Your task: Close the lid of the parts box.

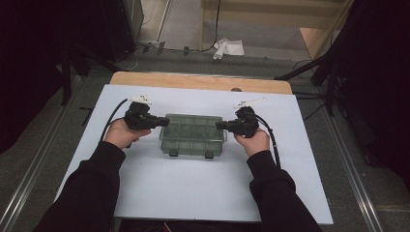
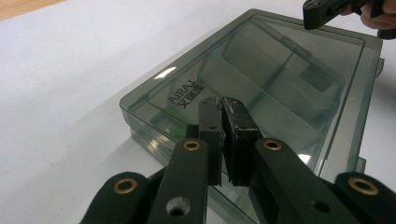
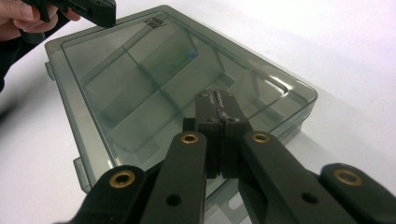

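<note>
Organizer box, lid closed, contents murky

The high view is dim and grainy: the room to the left and right falls into near black, while the white surface and the far floor take a flat, soft light from above. In both gripper views that surface burns pale and almost featureless, and the smoky plastic box carries small glare spots on its lid. The near black links of each hand-held gripper look soft and out of focus, with soft shadows beside the box.
</note>
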Demonstrator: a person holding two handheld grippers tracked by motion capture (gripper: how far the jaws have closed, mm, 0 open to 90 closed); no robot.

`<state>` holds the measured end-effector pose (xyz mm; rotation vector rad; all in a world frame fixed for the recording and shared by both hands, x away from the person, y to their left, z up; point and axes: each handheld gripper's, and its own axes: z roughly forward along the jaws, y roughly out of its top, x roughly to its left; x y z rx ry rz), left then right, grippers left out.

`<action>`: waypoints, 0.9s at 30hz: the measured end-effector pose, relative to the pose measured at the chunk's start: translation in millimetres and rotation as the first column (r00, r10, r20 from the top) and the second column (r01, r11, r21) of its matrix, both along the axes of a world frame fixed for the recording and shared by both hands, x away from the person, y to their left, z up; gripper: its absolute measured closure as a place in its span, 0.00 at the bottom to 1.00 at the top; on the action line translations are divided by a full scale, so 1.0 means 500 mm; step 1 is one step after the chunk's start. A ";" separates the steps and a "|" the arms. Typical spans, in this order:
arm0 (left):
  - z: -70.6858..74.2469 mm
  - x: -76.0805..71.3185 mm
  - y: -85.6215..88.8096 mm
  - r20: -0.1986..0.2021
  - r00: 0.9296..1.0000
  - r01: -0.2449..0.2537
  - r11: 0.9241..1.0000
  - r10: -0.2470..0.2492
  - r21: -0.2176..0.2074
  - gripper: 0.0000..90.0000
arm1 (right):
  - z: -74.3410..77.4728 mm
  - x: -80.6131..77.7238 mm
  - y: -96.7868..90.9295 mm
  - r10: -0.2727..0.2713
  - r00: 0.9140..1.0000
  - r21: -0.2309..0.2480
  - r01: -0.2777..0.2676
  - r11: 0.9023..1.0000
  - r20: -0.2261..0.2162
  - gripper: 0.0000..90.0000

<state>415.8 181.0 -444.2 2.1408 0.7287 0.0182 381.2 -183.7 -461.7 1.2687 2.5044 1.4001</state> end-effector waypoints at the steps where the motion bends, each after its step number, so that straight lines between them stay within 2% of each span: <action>1: -0.001 -0.001 0.000 0.000 1.000 -0.003 1.000 0.003 0.000 0.96 | -0.001 0.000 0.000 0.003 1.000 -0.002 -0.003 1.000 -0.003 1.00; 27: -0.033 0.002 0.002 -0.027 1.000 0.015 0.999 -0.014 0.036 0.96 | -0.031 0.004 0.017 0.006 0.999 -0.042 -0.007 0.999 -0.033 1.00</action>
